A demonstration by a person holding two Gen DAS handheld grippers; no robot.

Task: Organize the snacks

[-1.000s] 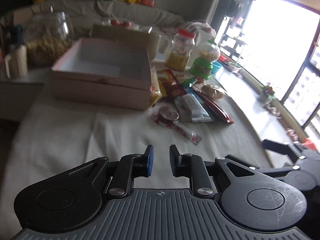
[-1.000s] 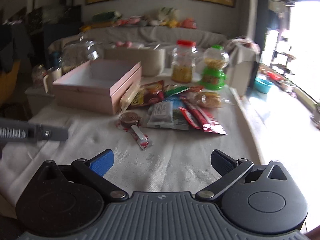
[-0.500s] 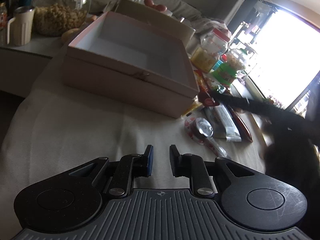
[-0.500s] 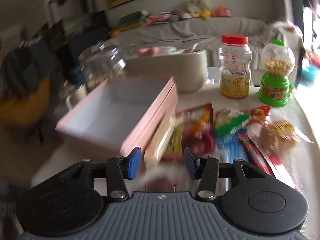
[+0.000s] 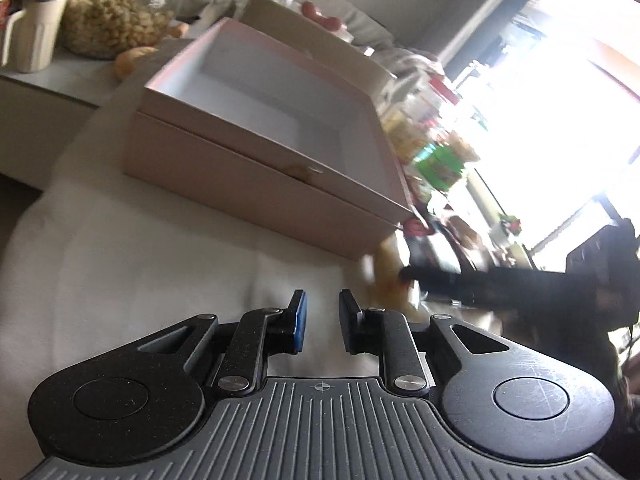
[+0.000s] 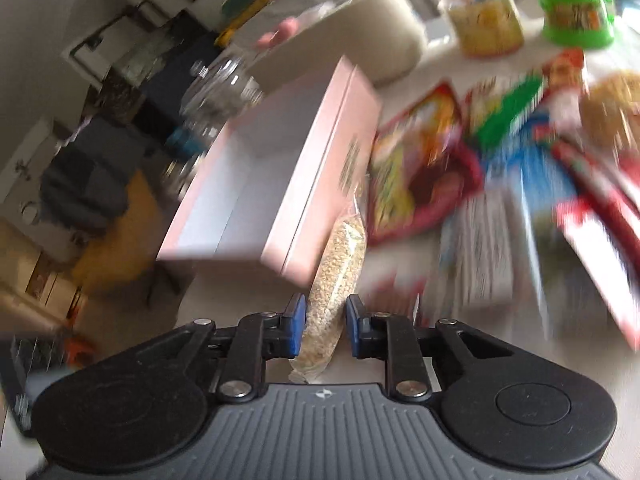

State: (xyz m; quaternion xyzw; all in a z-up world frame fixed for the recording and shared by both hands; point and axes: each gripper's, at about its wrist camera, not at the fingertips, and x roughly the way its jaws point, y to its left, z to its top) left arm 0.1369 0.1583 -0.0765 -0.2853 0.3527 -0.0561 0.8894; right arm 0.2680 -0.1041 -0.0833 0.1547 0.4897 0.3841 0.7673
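1. Since the earlier frames, the right gripper had swung in from open air over the table to the near corner of the pink box, and its fingers had narrowed from a wide spread.
2. Its blue pads sat on either side of a clear packet of pale grains that leaned against the box's side wall; the fingers had closed in on the packet, though firm contact could not be confirmed.
3. Beyond the packet, the remaining snack packets lay blurred on the white tablecloth, just beside the box.
4. Further back stood a yellow-filled jar and a green dispenser.
5. The left gripper hovered over the tablecloth near the box's front wall, fingers narrow with a small gap, holding nothing.
6. The box interior looked bare.
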